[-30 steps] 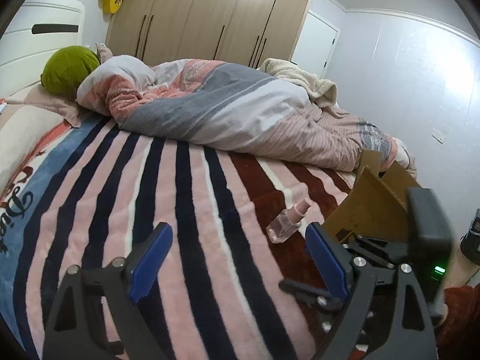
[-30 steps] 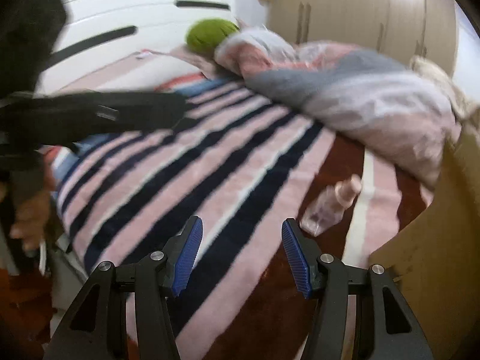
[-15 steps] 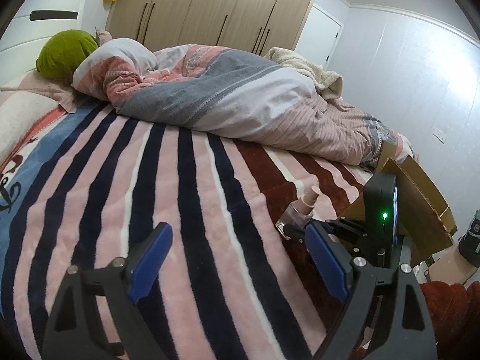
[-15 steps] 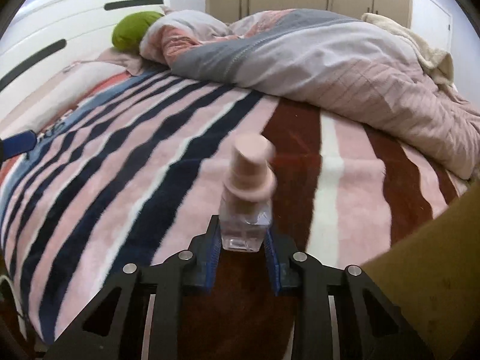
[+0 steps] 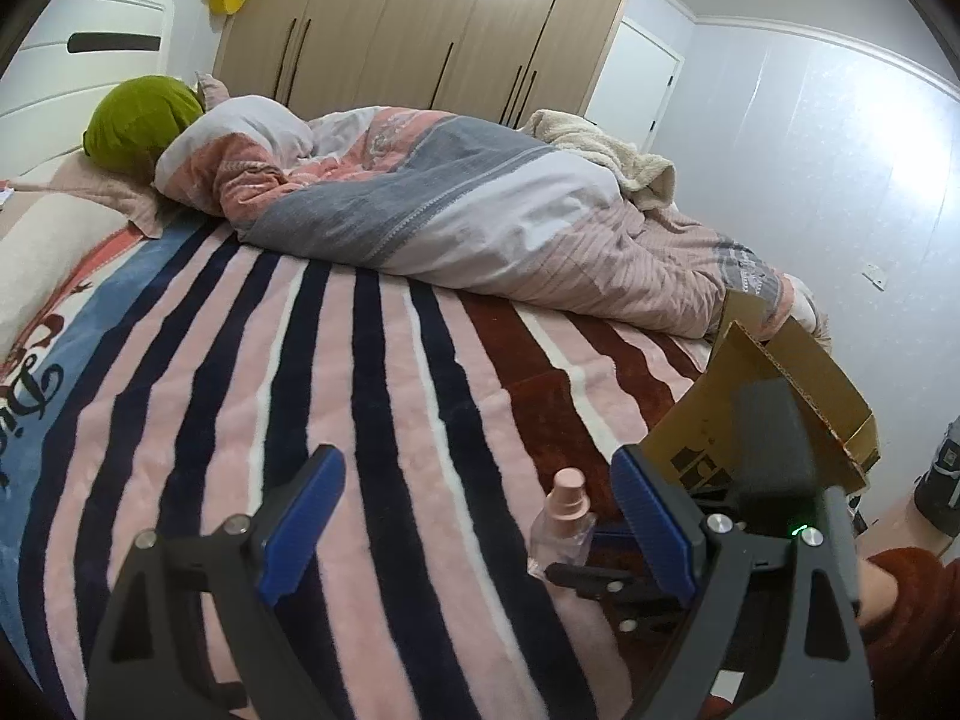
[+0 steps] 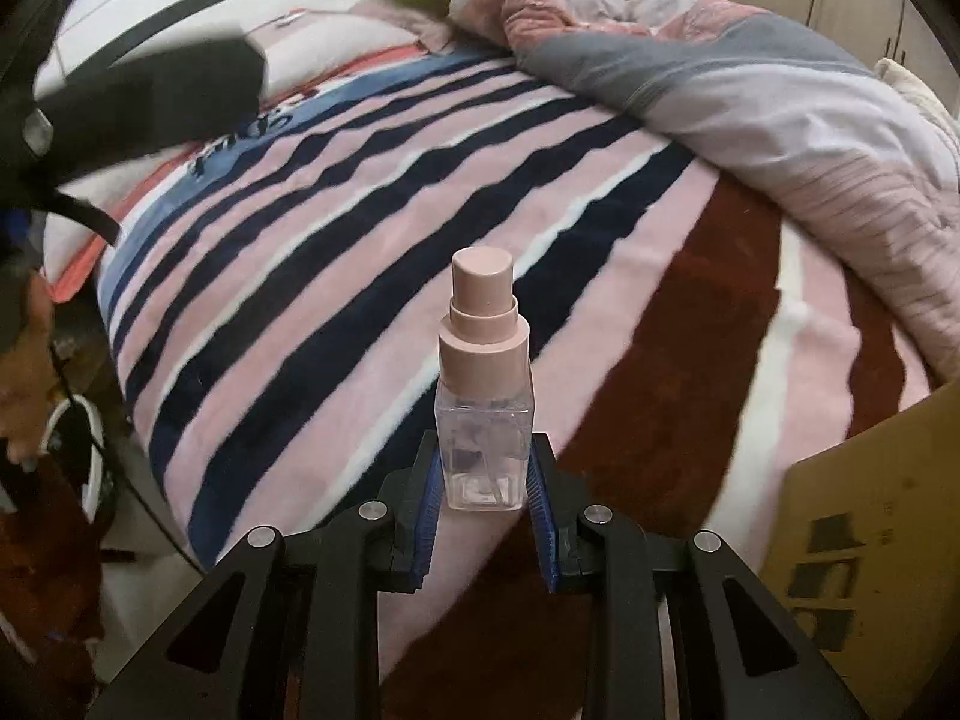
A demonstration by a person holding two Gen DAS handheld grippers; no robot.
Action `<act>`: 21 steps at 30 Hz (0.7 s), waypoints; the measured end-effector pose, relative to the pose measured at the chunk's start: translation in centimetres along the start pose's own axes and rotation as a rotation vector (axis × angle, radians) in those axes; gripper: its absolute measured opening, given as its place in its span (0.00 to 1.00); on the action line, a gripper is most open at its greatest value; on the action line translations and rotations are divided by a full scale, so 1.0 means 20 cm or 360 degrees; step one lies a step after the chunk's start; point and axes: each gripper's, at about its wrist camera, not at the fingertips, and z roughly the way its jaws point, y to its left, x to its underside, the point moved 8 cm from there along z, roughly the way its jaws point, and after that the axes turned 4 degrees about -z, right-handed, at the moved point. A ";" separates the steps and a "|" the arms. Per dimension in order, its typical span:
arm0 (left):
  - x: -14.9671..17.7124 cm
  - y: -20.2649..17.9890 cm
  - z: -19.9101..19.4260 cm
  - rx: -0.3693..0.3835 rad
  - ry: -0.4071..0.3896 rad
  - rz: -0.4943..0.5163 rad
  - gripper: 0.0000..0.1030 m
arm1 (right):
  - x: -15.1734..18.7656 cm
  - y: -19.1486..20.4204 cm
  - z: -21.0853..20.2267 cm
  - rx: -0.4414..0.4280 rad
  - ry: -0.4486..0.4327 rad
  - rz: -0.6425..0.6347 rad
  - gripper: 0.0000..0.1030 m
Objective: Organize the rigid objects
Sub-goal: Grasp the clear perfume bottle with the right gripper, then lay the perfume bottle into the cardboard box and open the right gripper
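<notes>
Right tool (image 6: 483,495) clamped on the spray bottle's (image 6: 485,420) clear lower body, held upright above the bed's (image 6: 336,276) near edge, likely for carrying to the cardboard box (image 6: 870,540) at the right corner; left tool (image 5: 474,516) apart, empty; bottle square, transparent, stepped pink cap.

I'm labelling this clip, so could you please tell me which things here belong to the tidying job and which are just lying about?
Part of the job:
- spray bottle, held by the right gripper
- cardboard box
- left gripper, open

Just lying about:
- striped blanket
- duvet
- green pillow
- wardrobe
</notes>
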 end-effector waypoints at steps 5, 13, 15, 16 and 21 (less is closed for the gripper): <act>0.02 0.05 0.03 -0.0053 0.0036 -0.0020 0.86 | -0.02 -0.03 0.05 -0.0031 -0.0135 0.0065 0.22; 0.06 0.05 0.09 -0.0039 0.0091 -0.0042 0.86 | -0.04 -0.03 0.13 -0.0032 -0.0143 0.0033 0.22; 0.07 0.04 0.09 -0.0040 0.0099 -0.0044 0.86 | -0.04 -0.04 0.13 -0.0044 -0.0161 0.0056 0.22; 0.07 0.03 0.08 -0.0042 0.0103 -0.0042 0.86 | -0.05 -0.04 0.11 -0.0031 -0.0184 0.0060 0.22; 0.05 -0.08 0.01 0.0127 0.0096 -0.0061 0.86 | -0.11 0.03 -0.16 -0.0038 -0.0388 0.0012 0.22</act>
